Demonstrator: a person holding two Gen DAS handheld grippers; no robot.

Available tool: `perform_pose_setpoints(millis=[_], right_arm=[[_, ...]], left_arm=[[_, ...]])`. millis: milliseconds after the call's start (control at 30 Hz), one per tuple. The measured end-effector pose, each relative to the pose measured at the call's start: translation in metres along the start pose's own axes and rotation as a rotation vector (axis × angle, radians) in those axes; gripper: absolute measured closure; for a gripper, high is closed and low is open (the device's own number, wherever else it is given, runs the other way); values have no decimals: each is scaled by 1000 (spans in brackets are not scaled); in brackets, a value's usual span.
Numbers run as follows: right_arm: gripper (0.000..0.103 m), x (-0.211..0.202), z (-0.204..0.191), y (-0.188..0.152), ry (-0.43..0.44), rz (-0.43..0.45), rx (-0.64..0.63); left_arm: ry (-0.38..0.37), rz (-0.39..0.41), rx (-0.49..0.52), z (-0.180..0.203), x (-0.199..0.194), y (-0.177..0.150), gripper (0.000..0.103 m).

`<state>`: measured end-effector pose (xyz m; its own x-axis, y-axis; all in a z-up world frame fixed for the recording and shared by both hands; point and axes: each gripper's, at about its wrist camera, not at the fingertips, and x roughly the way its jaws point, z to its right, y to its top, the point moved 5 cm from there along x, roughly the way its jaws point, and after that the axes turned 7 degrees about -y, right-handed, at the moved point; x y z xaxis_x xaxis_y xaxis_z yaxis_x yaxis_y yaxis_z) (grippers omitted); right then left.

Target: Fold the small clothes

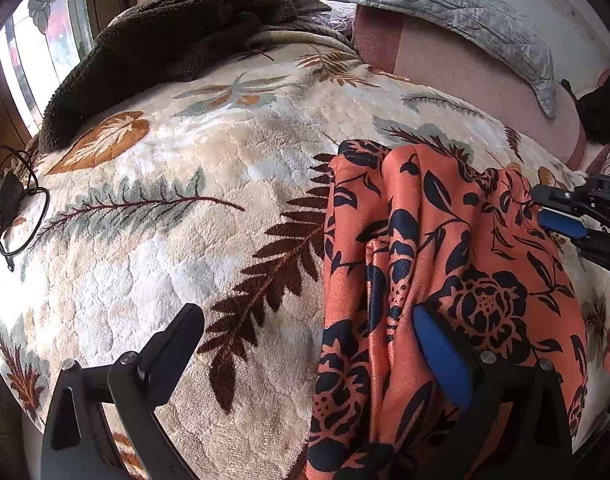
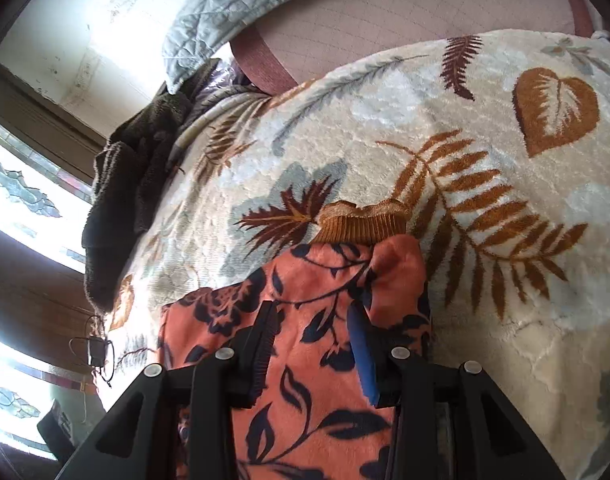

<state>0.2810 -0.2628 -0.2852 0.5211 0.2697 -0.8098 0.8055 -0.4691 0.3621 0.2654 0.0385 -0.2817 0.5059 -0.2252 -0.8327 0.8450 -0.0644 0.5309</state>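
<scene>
An orange garment (image 1: pixel 425 248) with a dark navy flower print lies rumpled on the leaf-patterned fleece blanket (image 1: pixel 177 208). My left gripper (image 1: pixel 309 332) is open wide; its blue-padded right finger rests on the garment's near part, its black left finger is over bare blanket. My right gripper shows at the right edge of the left wrist view (image 1: pixel 565 216), beside the garment's far right side. In the right wrist view the right gripper (image 2: pixel 311 320) is open with the garment (image 2: pixel 305 360) lying between its fingers. The garment's mustard ribbed cuff (image 2: pixel 363 220) lies just ahead.
A dark brown fuzzy blanket (image 1: pixel 169 40) is heaped at the bed's far left. A grey quilted pillow (image 1: pixel 445 4) and a pink bolster (image 1: pixel 465 76) lie at the head. A black charger with cable (image 1: pixel 9 208) sits at the left edge. A window (image 2: pixel 17 200) is beyond.
</scene>
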Motion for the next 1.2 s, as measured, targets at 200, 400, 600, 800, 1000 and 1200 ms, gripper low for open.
perform_pose_setpoints(millis=[200, 400, 600, 800, 1000, 1200], right_arm=[[63, -68, -14, -58, 26, 51, -132], [62, -58, -11, -119, -27, -14, -207], [62, -73, -15, -120, -33, 19, -211], [54, -99, -6, -111, -37, 88, -172], [53, -116, 1, -104, -49, 125, -168], [51, -122, 3, -106, -59, 149, -168]], left_arm=[[55, 48, 74, 10, -16, -4, 0], [63, 64, 90, 11, -20, -8, 0], [79, 91, 119, 15, -28, -12, 0], [70, 97, 118, 15, -32, -12, 0], [50, 125, 110, 15, -41, -10, 0], [49, 156, 102, 9, -52, -9, 0]])
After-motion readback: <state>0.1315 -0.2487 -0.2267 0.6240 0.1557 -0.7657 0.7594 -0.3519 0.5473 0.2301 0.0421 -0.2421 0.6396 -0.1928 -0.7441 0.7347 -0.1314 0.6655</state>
